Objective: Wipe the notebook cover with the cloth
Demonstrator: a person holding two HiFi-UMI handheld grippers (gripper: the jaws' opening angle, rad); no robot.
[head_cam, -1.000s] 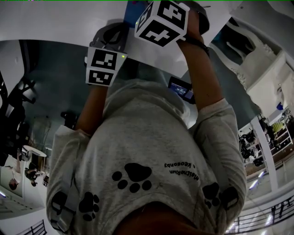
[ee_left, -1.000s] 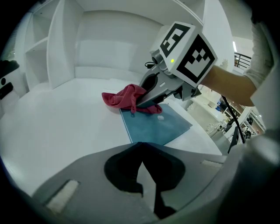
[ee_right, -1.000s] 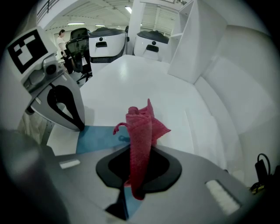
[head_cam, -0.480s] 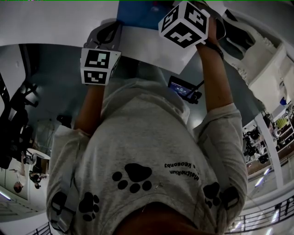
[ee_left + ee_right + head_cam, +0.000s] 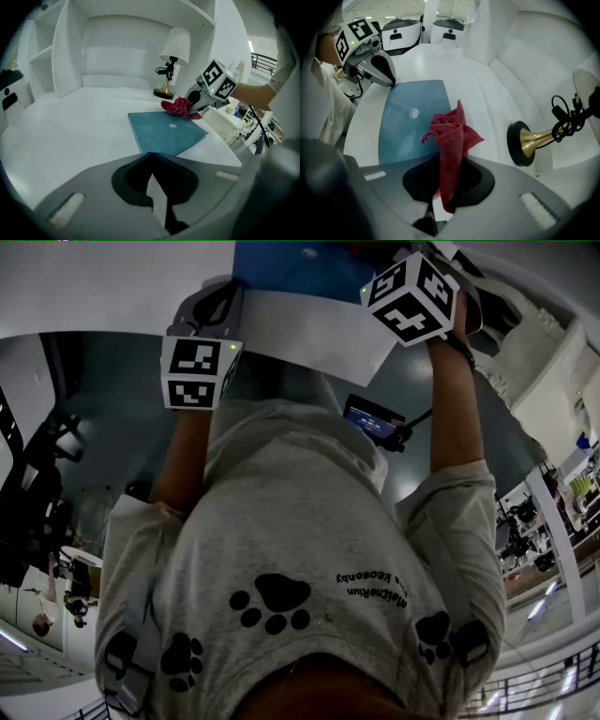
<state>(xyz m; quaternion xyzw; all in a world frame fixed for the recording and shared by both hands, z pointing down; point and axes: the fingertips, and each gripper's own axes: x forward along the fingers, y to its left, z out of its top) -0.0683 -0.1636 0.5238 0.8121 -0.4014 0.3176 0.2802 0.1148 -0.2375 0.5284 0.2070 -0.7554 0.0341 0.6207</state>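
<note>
Right gripper [image 5: 449, 164] pinching red cloth [image 5: 452, 136] at blue notebook [image 5: 403, 133].
Cloth hangs bunched over the notebook's edge near the lamp [image 5: 525, 143]; notebook lies flat on white table [image 5: 70, 122]. Left gripper [image 5: 150, 154] jaws pressed together, nothing between them, tip at the notebook's opposite corner.

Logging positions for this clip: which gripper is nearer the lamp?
Right. The right gripper, holding the cloth, is at the notebook's edge beside the lamp; the left gripper is at the notebook's opposite corner, farther off.
</note>
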